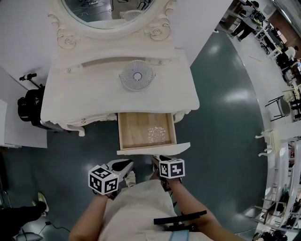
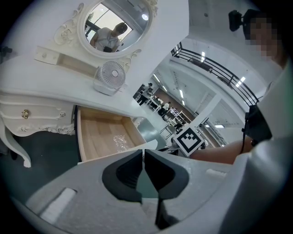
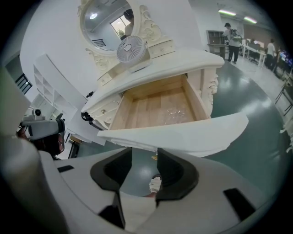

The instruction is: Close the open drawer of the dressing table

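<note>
The white dressing table (image 1: 84,101) has its middle drawer (image 1: 136,126) pulled out, wooden inside, with a white front panel (image 1: 153,149) nearest me. A clear crinkled wrapper (image 1: 156,133) lies in it. My left gripper (image 1: 125,165) hangs just in front of the panel's left half, and in the left gripper view its jaws (image 2: 143,157) are shut with nothing between them. My right gripper (image 1: 156,161) is by the panel's middle. Its jaws (image 3: 144,160) stand open just below the panel (image 3: 183,135), and a small brass knob (image 3: 154,156) shows through the gap.
A small white fan (image 1: 137,75) and an oval mirror (image 1: 113,12) stand on the tabletop. A black bag with a tripod (image 1: 29,104) sits left of the table. White furniture (image 1: 277,136) lines the right side. People stand far back right (image 1: 249,19).
</note>
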A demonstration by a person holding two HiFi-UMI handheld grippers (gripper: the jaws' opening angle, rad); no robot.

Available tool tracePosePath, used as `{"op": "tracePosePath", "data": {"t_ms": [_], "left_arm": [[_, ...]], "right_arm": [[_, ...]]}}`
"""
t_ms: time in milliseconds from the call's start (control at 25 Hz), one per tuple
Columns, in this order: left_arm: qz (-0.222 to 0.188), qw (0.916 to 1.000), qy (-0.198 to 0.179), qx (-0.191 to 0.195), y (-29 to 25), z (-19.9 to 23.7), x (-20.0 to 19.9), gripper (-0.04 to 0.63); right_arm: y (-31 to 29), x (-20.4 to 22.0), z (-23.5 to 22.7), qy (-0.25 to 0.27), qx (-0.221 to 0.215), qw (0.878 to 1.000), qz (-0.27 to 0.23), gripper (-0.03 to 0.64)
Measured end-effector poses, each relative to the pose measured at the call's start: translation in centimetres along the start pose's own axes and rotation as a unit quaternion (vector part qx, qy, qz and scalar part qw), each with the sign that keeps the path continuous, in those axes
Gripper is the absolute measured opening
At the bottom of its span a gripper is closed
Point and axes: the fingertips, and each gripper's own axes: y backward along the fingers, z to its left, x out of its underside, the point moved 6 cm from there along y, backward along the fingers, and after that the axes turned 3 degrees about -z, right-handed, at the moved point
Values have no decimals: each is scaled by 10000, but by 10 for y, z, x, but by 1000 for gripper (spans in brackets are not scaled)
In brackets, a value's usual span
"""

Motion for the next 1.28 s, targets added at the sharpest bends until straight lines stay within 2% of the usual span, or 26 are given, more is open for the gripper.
{"op": "tracePosePath", "data": {"t_ms": [280, 560, 1040, 1280], "left_arm": [[124, 9999, 12, 47, -9, -3, 4, 11], [186, 9998, 17, 19, -12, 1, 3, 11], [220, 9997, 65, -48, -13, 9, 2, 11], [346, 9993, 98, -127, -16, 13, 8, 11]], "right_arm": [[-12, 11, -5, -173, -87, 9997, 161, 178], [-30, 14, -10, -254, 3, 9992, 293, 178], [-47, 19, -12, -145, 166, 9982, 559, 178], [-50, 16, -11, -6, 427, 9977, 527, 167]]}}
